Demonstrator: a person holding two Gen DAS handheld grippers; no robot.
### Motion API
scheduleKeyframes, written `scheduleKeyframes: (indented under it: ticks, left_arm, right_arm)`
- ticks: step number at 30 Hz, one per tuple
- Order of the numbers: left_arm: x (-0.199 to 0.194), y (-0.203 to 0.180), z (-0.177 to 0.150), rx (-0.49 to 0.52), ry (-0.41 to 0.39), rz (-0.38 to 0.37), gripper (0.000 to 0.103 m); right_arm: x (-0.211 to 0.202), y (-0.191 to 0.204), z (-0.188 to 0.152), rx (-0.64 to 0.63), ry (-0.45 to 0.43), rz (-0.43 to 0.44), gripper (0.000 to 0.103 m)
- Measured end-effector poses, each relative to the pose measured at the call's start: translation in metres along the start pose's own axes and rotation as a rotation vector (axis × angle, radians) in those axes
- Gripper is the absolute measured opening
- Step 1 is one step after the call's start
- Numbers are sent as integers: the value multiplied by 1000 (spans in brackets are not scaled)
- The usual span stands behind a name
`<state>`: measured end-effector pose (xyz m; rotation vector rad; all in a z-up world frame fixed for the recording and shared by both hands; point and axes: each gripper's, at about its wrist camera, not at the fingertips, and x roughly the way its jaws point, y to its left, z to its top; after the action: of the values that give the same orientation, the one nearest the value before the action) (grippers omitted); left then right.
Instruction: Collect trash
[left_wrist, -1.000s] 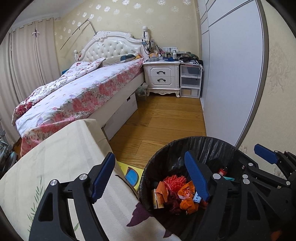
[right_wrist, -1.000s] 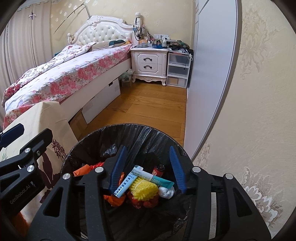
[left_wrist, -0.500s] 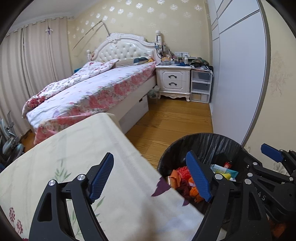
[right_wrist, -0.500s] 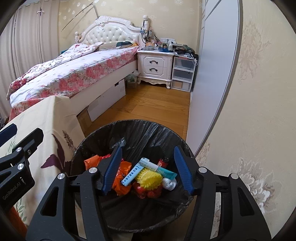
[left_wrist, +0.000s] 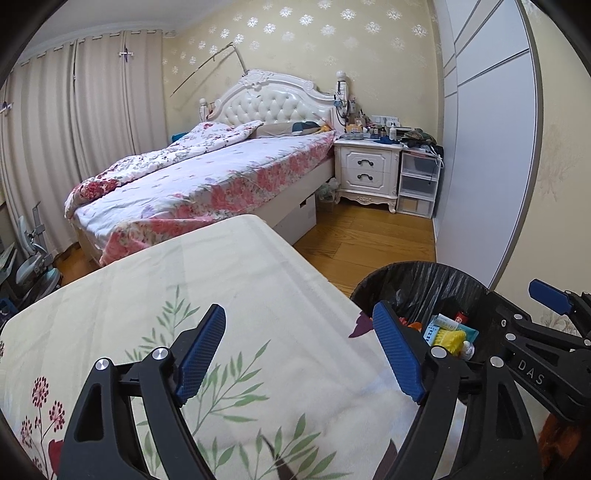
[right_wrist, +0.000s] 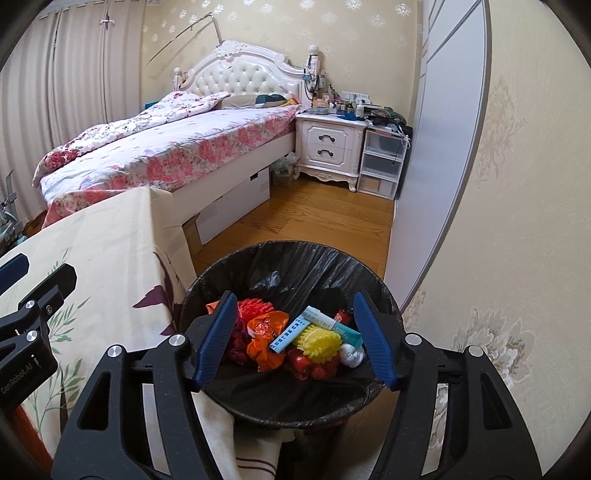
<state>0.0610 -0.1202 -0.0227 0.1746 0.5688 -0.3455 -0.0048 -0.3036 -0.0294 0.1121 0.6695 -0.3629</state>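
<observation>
A bin lined with a black bag (right_wrist: 295, 266) stands on the floor beside the table; it also shows in the left wrist view (left_wrist: 436, 284). It holds trash: a yellow spiky ball (right_wrist: 320, 341), an orange wrapper (right_wrist: 266, 332), a blue-and-white tube (right_wrist: 291, 334), a white wad (right_wrist: 351, 355) and red pieces. My right gripper (right_wrist: 297, 339) is open and empty above the bin. My left gripper (left_wrist: 301, 354) is open and empty above the table's floral cloth (left_wrist: 221, 288).
A bed with a floral cover (left_wrist: 207, 177) stands behind the table. A white nightstand (left_wrist: 367, 170) and plastic drawers (left_wrist: 419, 184) stand at the back by a grey wardrobe (left_wrist: 487, 147). Wooden floor (right_wrist: 325, 221) lies between bed and wardrobe. The wall is close on the right.
Both grippers have risen and drawn back. The left one has swung left from the bin to over the table. The right one has lifted higher above the bin. Both stay open.
</observation>
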Motion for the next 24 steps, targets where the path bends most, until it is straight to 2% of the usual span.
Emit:
scheduleKeyframes:
  ticks: [2,10,24]
  left_arm:
    - [-5,3,-3,-6,-2,9,80]
    - [-20,17,-9,-33,-3,22,80]
    - [-26,22,-13,-42,-11,25,80]
  right_arm:
    - [-6,2,-1,-6,-8,4,68]
    - [-26,10,-2,-18,-40,24,69]
    - [-34,13,-4,-20,-52,22,70]
